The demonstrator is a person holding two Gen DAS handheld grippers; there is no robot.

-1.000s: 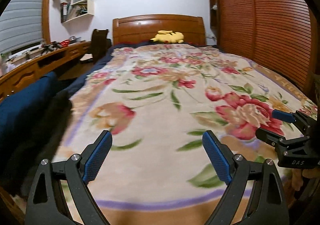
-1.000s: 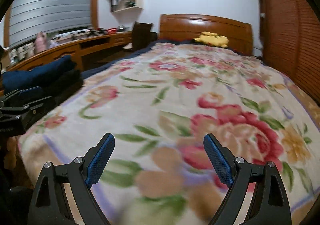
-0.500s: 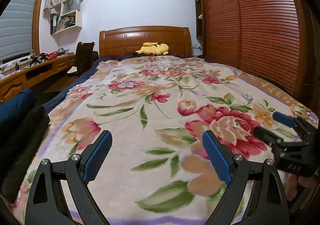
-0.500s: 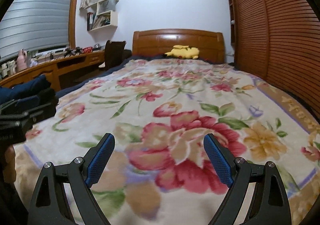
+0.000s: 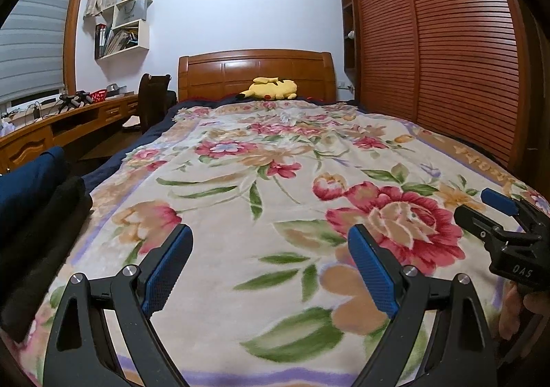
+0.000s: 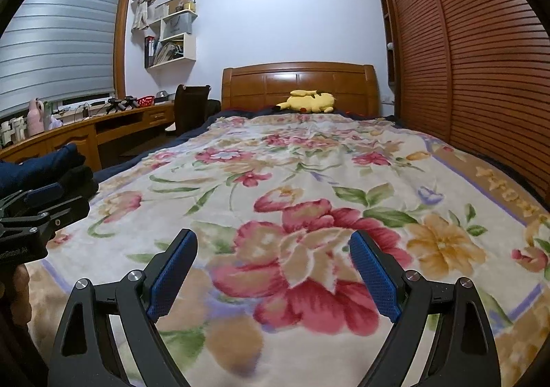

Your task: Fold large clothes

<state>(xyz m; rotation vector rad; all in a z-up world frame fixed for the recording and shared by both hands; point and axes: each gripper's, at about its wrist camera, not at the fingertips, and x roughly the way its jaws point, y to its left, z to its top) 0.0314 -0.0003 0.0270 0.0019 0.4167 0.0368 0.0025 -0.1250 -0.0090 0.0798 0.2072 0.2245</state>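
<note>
A dark navy garment (image 5: 24, 180) and a black one (image 5: 41, 242) lay bunched at the left edge of the floral blanket (image 5: 275, 180). The left gripper (image 5: 270, 261) and right gripper (image 6: 273, 270) gaped wide — both empty. Only the right wrist view showed the pink bottle (image 6: 36, 117) on the desk (image 6: 86, 132).

Left gripper (image 5: 270, 261) and right gripper (image 6: 273, 265): black angular frames, silver screws, textured blue pads (image 5: 371, 275); white lettering at three o'clock.
</note>
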